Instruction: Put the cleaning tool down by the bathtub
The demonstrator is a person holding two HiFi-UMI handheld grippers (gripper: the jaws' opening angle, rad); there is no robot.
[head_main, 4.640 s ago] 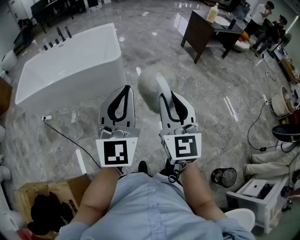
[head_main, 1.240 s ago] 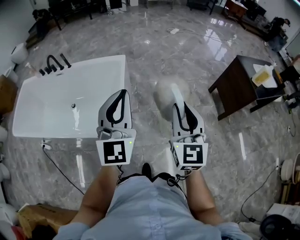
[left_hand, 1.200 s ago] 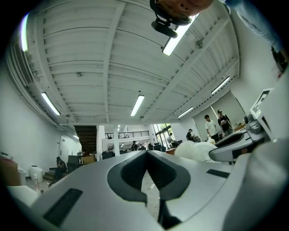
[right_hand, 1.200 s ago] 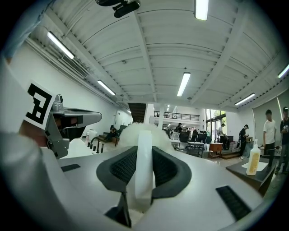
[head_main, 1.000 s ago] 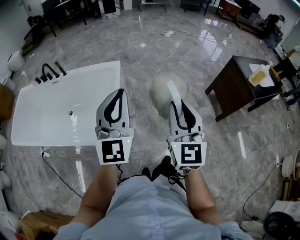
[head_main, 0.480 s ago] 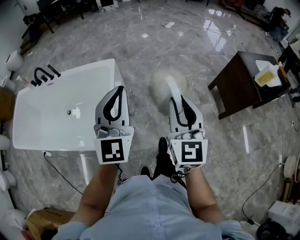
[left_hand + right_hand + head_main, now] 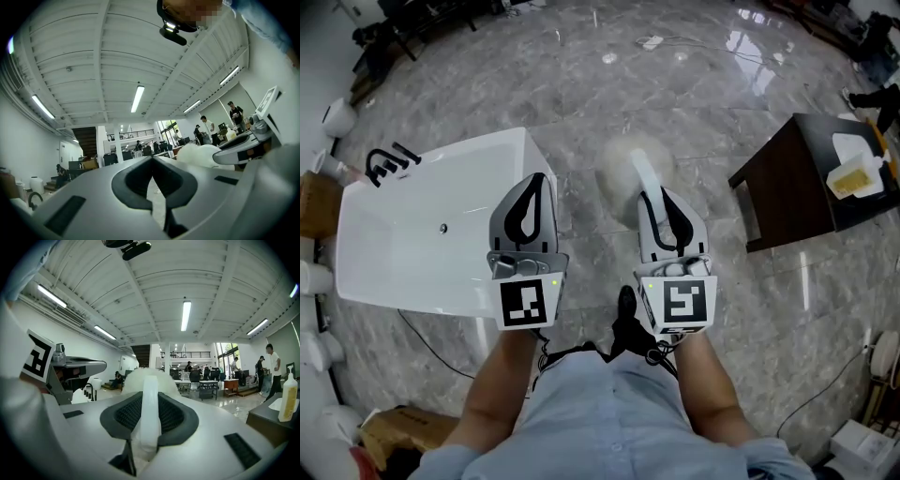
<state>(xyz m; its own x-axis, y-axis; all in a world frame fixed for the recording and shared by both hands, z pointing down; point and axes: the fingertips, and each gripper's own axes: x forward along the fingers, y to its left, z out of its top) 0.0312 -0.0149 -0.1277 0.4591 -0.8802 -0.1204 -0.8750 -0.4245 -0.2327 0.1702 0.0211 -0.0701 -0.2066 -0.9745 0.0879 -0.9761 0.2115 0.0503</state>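
Over the last second the white rectangular bathtub has swung round and drawn in under your left side, and the dark wooden side table has slid off toward the right edge of the head view. I read that as you walking up along the tub's end. You are arriving, not yet placing.

Nothing has changed in the grip. Your right gripper is clamped on the white plastic handle of the cleaning tool, a brush with a fluffy pale head. The handle stands upright between the jaws in the right gripper view, and the fluffy head pokes out ahead of them. In the head view the head hangs over the grey marbled floor, just beside the tub's near corner and clear of it.

Your left gripper has its jaws pressed together on nothing. It overlaps the tub's right edge in the head view.

Both forearms reach straight out, side by side and about level, with the grippers pointing forward, not down. To set the tool by the tub you will, I judge, need to lower and tip the right one toward the floor.
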